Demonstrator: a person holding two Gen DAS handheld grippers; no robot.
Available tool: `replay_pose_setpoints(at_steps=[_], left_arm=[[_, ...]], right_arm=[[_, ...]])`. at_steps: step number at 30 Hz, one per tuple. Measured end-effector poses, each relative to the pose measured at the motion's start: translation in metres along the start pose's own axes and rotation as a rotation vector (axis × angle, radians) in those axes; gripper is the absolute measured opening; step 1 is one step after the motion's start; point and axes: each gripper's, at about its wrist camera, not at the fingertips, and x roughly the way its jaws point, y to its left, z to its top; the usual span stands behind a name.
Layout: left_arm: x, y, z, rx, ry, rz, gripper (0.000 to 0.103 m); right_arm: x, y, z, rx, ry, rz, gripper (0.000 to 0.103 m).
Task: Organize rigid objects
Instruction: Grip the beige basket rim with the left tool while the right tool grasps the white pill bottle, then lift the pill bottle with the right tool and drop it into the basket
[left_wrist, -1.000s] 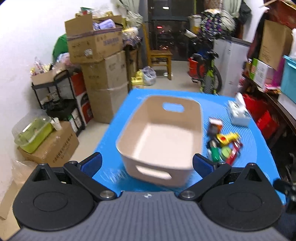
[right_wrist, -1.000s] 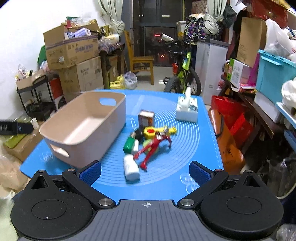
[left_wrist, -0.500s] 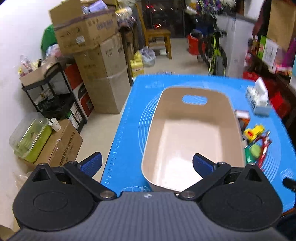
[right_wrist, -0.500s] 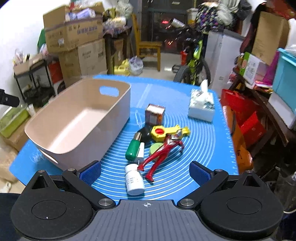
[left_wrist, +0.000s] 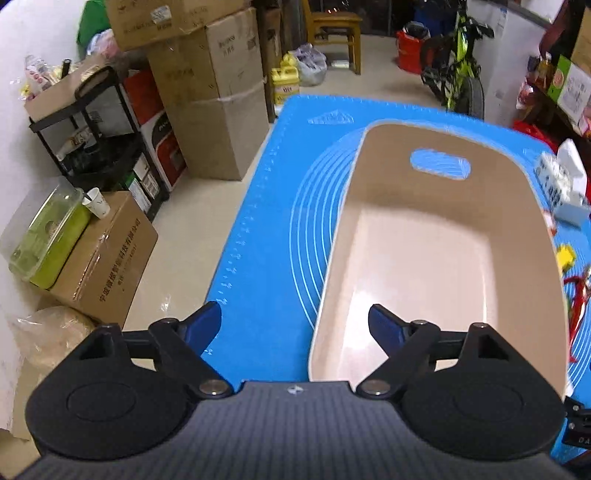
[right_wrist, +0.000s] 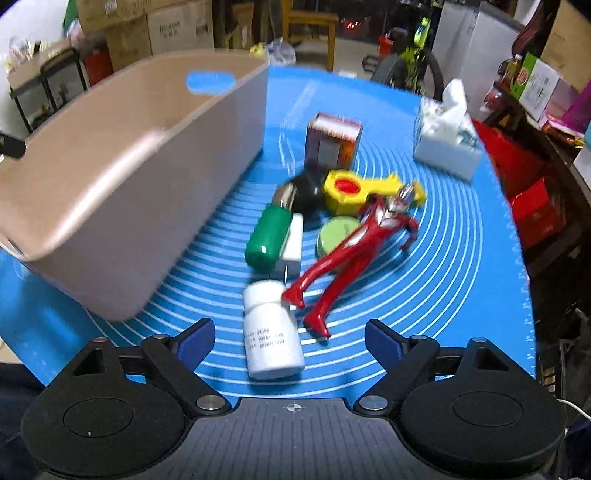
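Left tool (left_wrist: 295, 325) wide, closing, empty, straddling beige bin (left_wrist: 436, 258) left wall. Right tool (right_wrist: 290, 338) wide, closing, white bottle (right_wrist: 271, 332) between jaws, untouched. Right view alone shows red figure (right_wrist: 354, 251) at 1 o'clock from bottle.

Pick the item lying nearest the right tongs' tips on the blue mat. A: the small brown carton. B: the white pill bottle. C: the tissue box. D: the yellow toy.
B: the white pill bottle lies on its side between the open right tongs, nearer than everything else on the blue mat.
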Motion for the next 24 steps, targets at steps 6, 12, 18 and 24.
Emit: replay_pose_setpoints(at_steps=[6, 12, 18, 24], left_arm=[[0.024, 0.006, -0.007, -0.019, 0.064, 0.001, 0.054], [0.03, 0.007, -0.008, -0.014, 0.073, -0.034, 0.043], [0.032, 0.007, -0.007, -0.042, 0.073, -0.109, 0.014], [0.032, 0.003, -0.006, -0.048, 0.072, -0.108, 0.01]], right_arm=[[0.015, 0.007, -0.002, -0.02, 0.037, -0.003, 0.081], [0.025, 0.011, 0.002, -0.012, 0.045, -0.015, 0.072], [0.027, 0.012, 0.003, 0.005, 0.044, -0.024, 0.055], [0.024, 0.011, -0.001, 0.016, 0.043, 0.0, 0.044]])
